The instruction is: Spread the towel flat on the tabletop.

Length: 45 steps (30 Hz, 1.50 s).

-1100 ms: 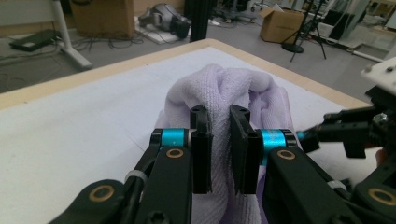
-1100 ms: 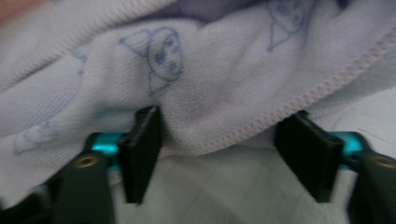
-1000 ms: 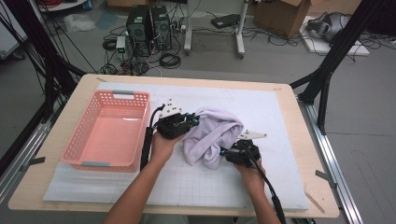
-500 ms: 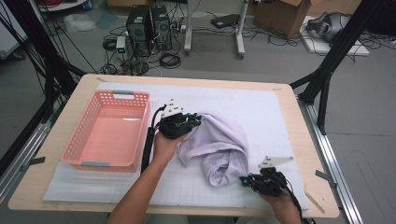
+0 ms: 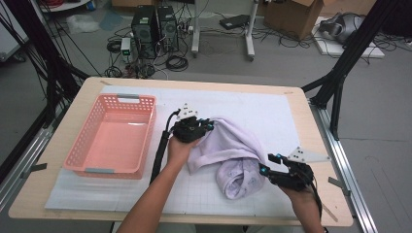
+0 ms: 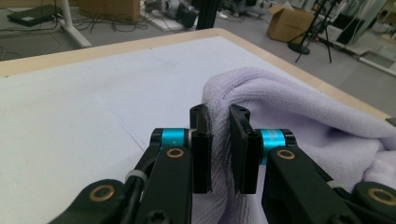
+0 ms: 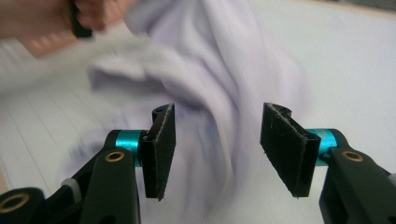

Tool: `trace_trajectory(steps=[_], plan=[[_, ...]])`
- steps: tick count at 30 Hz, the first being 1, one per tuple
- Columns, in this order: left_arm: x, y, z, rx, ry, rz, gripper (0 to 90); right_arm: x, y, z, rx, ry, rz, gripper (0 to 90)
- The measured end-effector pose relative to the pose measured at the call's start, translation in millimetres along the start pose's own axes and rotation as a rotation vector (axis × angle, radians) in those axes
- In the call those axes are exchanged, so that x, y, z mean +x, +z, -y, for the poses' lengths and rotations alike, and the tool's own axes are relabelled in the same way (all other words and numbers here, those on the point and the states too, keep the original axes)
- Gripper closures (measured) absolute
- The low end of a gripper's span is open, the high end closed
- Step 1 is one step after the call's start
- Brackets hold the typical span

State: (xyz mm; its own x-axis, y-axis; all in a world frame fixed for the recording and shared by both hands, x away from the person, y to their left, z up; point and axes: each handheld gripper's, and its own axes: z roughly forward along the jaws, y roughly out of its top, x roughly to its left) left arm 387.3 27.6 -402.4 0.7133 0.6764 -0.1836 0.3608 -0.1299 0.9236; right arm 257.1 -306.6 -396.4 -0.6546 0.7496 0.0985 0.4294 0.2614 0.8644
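Observation:
A lavender cloth [image 5: 228, 145] lies crumpled on the white mat, stretched from the middle toward the near right. My left gripper [image 5: 206, 127] is shut on the cloth's upper left fold; in the left gripper view the pads [image 6: 201, 154] pinch the fabric [image 6: 299, 116] tightly. My right gripper [image 5: 266, 164] sits by the cloth's lower right end. Its jaws have just been opening and stand wide apart in the right gripper view [image 7: 217, 135]. The blurred cloth [image 7: 205, 60] lies beyond them, and the pads press on nothing.
An empty pink basket [image 5: 82, 150] stands on the mat's left side. The white gridded mat [image 5: 272, 107] covers most of the wooden table [image 5: 311, 126]. Black frame legs and cables stand on the floor beyond the far edge.
The right gripper has moved from the cloth's middle to the near right, drawing the cloth out that way, and its jaws have opened off the fabric. The left gripper has barely shifted.

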Motion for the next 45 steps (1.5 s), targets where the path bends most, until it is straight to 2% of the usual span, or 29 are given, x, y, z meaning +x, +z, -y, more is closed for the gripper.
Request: trace_trajectory(steps=[1, 3, 5, 7, 9, 10, 11, 12, 13, 14, 15, 16, 18, 20, 22, 23, 24, 26, 28, 30, 31, 33, 34, 36, 37, 39, 41, 45], plan=[[0.2, 1.5, 0.5, 0.0, -0.001, 0.0, 79.7, 0.1, 5.6, -5.9, -0.02, -0.004, -0.028, 44.6], [1.1, 2.9, 1.4, 0.002, -0.004, -0.004, 79.4, 3.2, 21.2, -16.4, -0.037, -0.046, -0.079, 45.4], [7.5, 5.3, 5.1, 0.02, -0.012, -0.011, 78.8, 9.3, 40.5, -26.0, 0.006, -0.117, -0.079, 46.1], [9.5, 5.4, 6.1, 0.03, -0.006, -0.009, 77.1, 15.0, 58.8, -33.7, 0.052, -0.159, -0.087, 47.7], [12.3, 3.4, 7.2, 0.041, -0.004, -0.001, 70.3, 20.1, 74.6, -39.3, 0.098, -0.209, -0.082, 49.4], [12.9, 1.7, 7.0, 0.048, -0.004, -0.007, 63.6, 22.1, 81.4, -41.2, 0.119, -0.231, -0.079, 51.4], [13.6, -0.3, 6.7, 0.051, -0.003, -0.016, 56.9, 23.6, 87.3, -42.7, 0.143, -0.252, -0.071, 55.9], [14.2, -3.0, 6.6, 0.047, -0.002, -0.026, 52.1, 23.3, 92.3, -43.9, 0.167, -0.254, -0.074, 67.0], [15.6, -6.4, 6.4, 0.043, -0.004, -0.032, 48.6, 21.3, 96.0, -44.8, 0.185, -0.24, -0.075, 79.2], [17.1, -10.1, 6.3, 0.034, -0.011, -0.035, 47.1, 18.2, 98.0, -46.1, 0.189, -0.22, -0.074, 81.5], [17.1, -10.1, 6.3, 0.034, -0.011, -0.035, 46.5, 13.4, 98.3, -48.3, 0.183, -0.182, -0.083, 82.4], [19.7, -18.1, 7.0, 0.009, -0.015, -0.05, 46.1, 8.1, 97.2, -50.8, 0.163, -0.136, -0.091, 82.6], [23.4, -24.5, 8.6, 0.0, -0.019, -0.061, 45.9, -4.7, 92.1, -56.2, 0.099, -0.051, -0.083, 82.6], [27.4, -28.7, 11.3, -0.003, -0.028, -0.07, 45.9, -20.5, 86.9, -60.0, 0.043, 0.037, -0.047, 82.4], [29.9, -31.0, 14.4, -0.004, -0.037, -0.073, 45.4, -37.0, 82.7, -60.8, 0.006, 0.119, 0.012, 82.1], [29.9, -31.0, 14.4, -0.004, -0.037, -0.073, 45.2, -37.0, 82.7, -60.8, 0.006, 0.119, 0.012, 82.1], [30.3, -31.9, 17.9, 0.007, -0.042, -0.071, 45.1, -52.5, 79.3, -59.5, -0.011, 0.177, 0.088, 82.0], [30.0, -30.7, 19.7, 0.04, -0.053, -0.05, 44.0, -64.6, 73.8, -57.1, -0.036, 0.201, 0.197, 82.3], [27.9, -28.9, 20.4, 0.056, -0.046, -0.038, 43.0, -74.4, 67.9, -53.7, -0.042, 0.244, 0.306, 82.3], [24.7, -25.4, 21.1, 0.063, -0.044, -0.019, 43.0, -82.4, 63.8, -49.0, -0.005, 0.263, 0.407, 81.9], [22.7, -23.0, 21.7, 0.069, -0.044, -0.007, 43.1, -85.6, 62.5, -45.9, 0.021, 0.262, 0.439, 81.1], [18.6, -15.7, 24.1, 0.083, -0.045, 0.017, 43.7, -89.3, 58.6, -40.0, 0.045, 0.266, 0.448, 75.7], [15.8, -11.1, 26.0, 0.096, -0.05, 0.032, 43.7, -90.1, 55.0, -37.4, 0.031, 0.257, 0.45, 70.4], [9.2, -1.9, 29.7, 0.128, -0.042, 0.064, 43.7, -90.0, 45.5, -32.8, -0.001, 0.268, 0.436, 65.0], [9.2, -1.9, 29.7, 0.128, -0.042, 0.064, 43.7, -89.7, 40.0, -30.2, -0.007, 0.264, 0.43, 62.7], [-2.6, 10.5, 34.1, 0.149, -0.032, 0.1, 43.4, -87.2, 27.9, -24.0, -0.02, 0.253, 0.412, 61.0], [-9.7, 17.0, 36.4, 0.149, -0.038, 0.115, 42.9, -83.0, 15.7, -15.0, -0.034, 0.241, 0.389, 59.5], [-22.9, 28.3, 38.6, 0.161, -0.033, 0.144, 41.4, -72.3, -2.1, 11.0, -0.021, 0.227, 0.334, 57.1]])
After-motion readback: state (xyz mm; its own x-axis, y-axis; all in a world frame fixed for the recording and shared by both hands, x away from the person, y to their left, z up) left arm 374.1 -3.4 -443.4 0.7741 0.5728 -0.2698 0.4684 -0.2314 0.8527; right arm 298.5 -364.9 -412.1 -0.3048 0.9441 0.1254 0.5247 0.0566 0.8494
